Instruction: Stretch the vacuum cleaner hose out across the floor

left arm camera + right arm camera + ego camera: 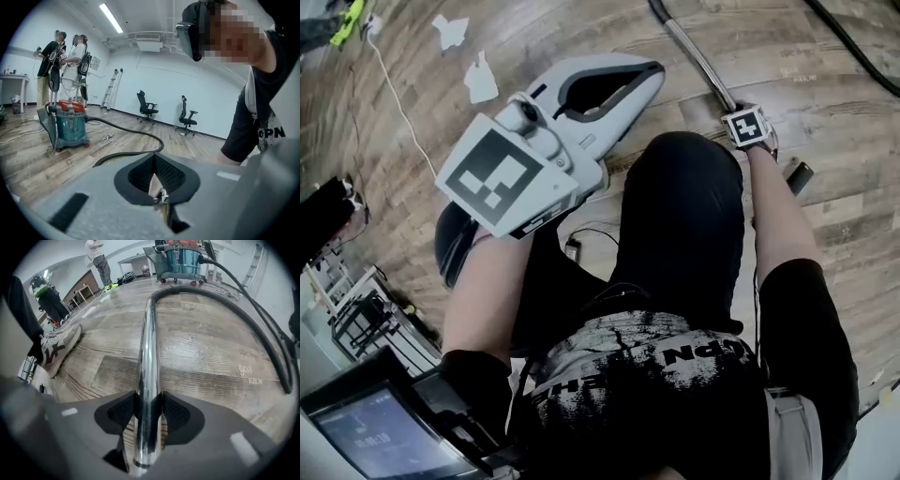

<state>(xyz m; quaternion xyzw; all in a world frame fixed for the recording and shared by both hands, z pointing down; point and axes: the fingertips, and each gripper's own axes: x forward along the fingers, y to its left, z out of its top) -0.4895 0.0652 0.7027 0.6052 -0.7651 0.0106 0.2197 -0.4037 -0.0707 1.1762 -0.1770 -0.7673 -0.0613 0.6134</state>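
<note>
Vacuum hose (187, 289), black and ribbed, lies in a long loop on the wood-plank floor (206, 357). It runs from the teal vacuum cleaner (180, 258) at the far end to the chrome tube (147, 380), which lies near-to-far down the middle of the right gripper view. The right gripper (149, 409) is clamped on that tube close to its near end, a ribbed pad pressed to each side. The left gripper (157, 185) is clenched on nothing, its pads meeting. Readable writing is scarce: the letters "OPN" show on the person's shirt (269, 132), and faint pale print (246, 369) on a plank right of the tube is too smeared to read. Only the left gripper view shows the room: pale blue walls, a ceiling strip light (111, 18), a ladder (111, 89), two office chairs (146, 107) by the far wall, and two people (56, 61) standing far left beyond the vacuum cleaner. Only the right gripper view shows a patterned sneaker (58, 345) at left. The head view adds a white cable (394, 103) and paper scraps (450, 31) far left, and a lit screen (375, 436) near left.
</note>
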